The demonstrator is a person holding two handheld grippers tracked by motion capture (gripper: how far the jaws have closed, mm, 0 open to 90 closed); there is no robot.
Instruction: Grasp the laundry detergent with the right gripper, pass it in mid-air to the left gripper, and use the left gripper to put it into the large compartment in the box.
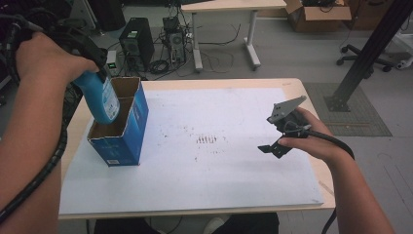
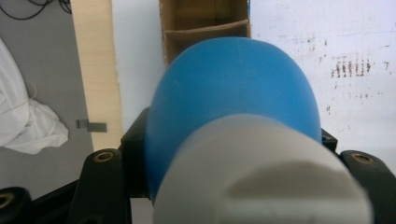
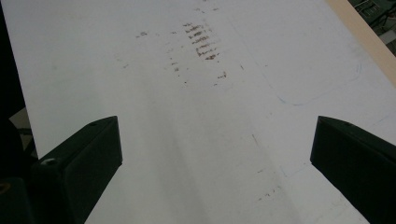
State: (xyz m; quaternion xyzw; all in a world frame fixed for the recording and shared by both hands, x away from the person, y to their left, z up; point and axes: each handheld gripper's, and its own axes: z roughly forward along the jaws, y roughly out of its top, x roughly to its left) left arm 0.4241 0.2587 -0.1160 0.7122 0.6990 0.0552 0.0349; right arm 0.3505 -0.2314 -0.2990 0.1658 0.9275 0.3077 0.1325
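Observation:
My left gripper (image 1: 96, 74) is shut on a blue bottle (image 1: 102, 100) with a white cap (image 2: 261, 177), gripping it near the top, base down. The bottle (image 2: 233, 93) hangs tilted over an open blue cardboard box (image 1: 127, 131) at the table's left. Its base is at the mouth of the near compartment. A cardboard divider (image 2: 205, 27) splits the box (image 2: 205, 14) in two. In the left gripper view the black jaws flank the bottle. My right gripper (image 1: 272, 147) rests at the right of the table, open, with nothing between its jaws (image 3: 215, 149).
A white sheet (image 1: 219, 170) with faint brown marks (image 1: 206, 139) covers the wooden table (image 1: 321, 185). On the floor beyond are a computer tower (image 1: 136, 41), cables, a second table (image 1: 224, 6), a cardboard box (image 1: 316, 14) and a black post (image 1: 370, 53).

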